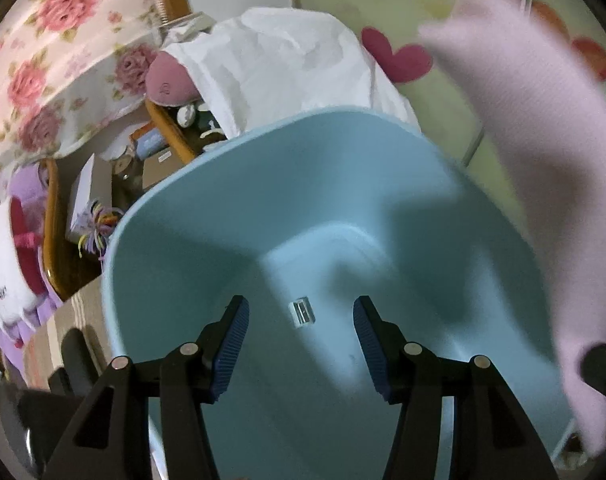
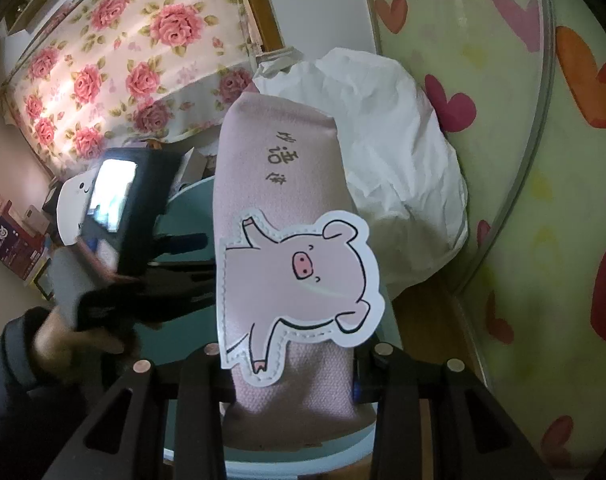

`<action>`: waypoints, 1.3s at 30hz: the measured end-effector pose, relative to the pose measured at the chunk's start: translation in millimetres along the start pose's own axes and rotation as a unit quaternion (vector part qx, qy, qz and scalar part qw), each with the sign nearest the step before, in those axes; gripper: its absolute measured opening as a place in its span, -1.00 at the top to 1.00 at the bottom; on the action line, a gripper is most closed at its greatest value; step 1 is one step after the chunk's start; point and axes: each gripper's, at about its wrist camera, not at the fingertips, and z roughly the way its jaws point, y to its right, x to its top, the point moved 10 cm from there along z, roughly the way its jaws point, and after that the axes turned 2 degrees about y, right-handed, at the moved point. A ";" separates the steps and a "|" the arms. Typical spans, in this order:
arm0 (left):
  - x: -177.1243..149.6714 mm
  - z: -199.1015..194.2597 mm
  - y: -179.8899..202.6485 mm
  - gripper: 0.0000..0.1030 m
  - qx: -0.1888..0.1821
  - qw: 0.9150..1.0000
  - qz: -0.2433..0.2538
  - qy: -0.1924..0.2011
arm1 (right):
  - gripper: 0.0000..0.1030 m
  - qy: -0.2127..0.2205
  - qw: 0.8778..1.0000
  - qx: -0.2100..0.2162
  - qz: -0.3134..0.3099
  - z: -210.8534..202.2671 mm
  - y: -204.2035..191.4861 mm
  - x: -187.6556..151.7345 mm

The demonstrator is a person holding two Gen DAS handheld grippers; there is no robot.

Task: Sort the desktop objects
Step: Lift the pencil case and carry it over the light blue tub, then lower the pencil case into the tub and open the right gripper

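My left gripper [image 1: 299,300] hangs open over a light blue plastic bin [image 1: 207,208]. A small clear rectangular piece [image 1: 302,312] shows inside the bin between the blue pads, and neither pad touches it. A pink fabric pencil case [image 2: 279,168] with a cartoon pig patch [image 2: 303,276] stands upright in my right gripper [image 2: 291,376], which is shut on its lower end. In the left wrist view the same pencil case [image 1: 543,152] is a blurred pink shape over the bin's right rim. From the right wrist view, a hand [image 2: 59,340] holds the left gripper [image 2: 183,242] above the bin [image 2: 191,200].
A crumpled white bag [image 1: 287,64] lies just behind the bin. The round table has a heart-print cloth [image 2: 543,200] under glass. A floral curtain [image 2: 115,64], a plush toy [image 1: 7,264] and boxes fill the left side.
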 end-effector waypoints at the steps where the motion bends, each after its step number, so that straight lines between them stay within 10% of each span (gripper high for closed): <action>1: -0.6 -9.5 -3.3 -0.13 -0.001 1.000 -0.004 0.009 | 0.27 -0.001 1.000 0.000 -0.001 2.2 -0.7 -1.0; 32: -31.4 -146.1 -54.3 -0.13 0.028 0.994 -0.013 0.106 | 0.22 -0.070 0.997 -0.006 -0.028 67.6 -17.6 -28.1; 39: -40.0 -159.6 -62.1 -0.13 0.036 0.993 -0.019 0.113 | -0.33 -0.069 0.997 -0.035 -0.019 62.1 -11.4 -30.2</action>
